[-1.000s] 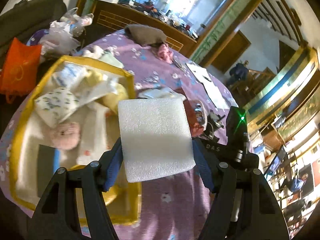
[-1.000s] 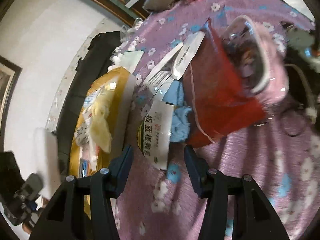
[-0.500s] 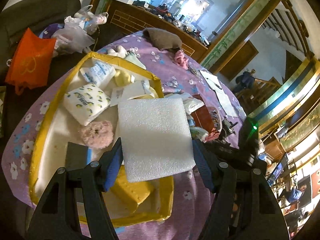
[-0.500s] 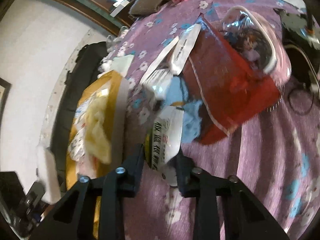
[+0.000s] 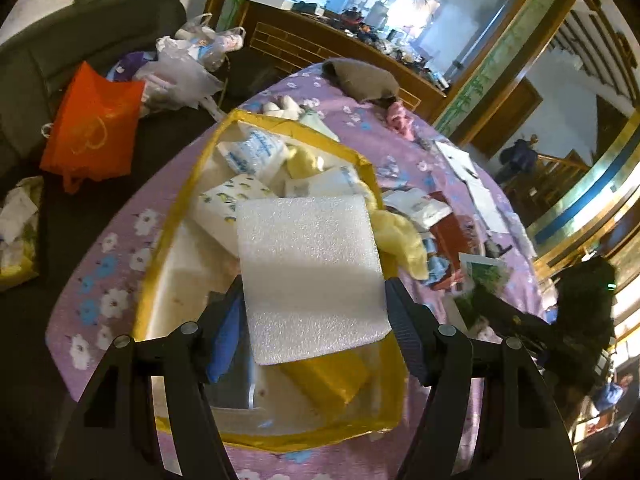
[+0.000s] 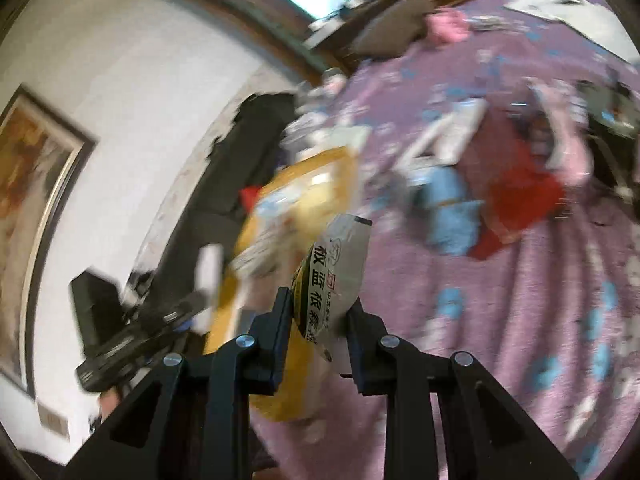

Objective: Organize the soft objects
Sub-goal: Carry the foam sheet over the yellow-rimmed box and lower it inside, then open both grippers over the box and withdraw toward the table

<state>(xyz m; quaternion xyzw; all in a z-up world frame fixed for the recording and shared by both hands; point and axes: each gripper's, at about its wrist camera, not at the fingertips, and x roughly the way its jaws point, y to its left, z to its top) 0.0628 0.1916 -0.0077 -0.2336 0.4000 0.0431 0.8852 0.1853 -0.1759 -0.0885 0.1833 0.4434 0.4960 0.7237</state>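
L gripper [image 5: 314, 312] jaws clamp white foam sheet [image 5: 310, 276] over yellow bin [image 5: 188, 200], frame center; R gripper [image 6: 320, 320] jaws pinch sachet [image 6: 334, 276].

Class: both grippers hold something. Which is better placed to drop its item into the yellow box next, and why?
Left. The left gripper holds the foam pad directly over the yellow box. The right gripper holds a sachet beside the box, its view motion-blurred.

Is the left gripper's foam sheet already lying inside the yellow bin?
No: the foam sheet is clamped in the left gripper, above the yellow bin.
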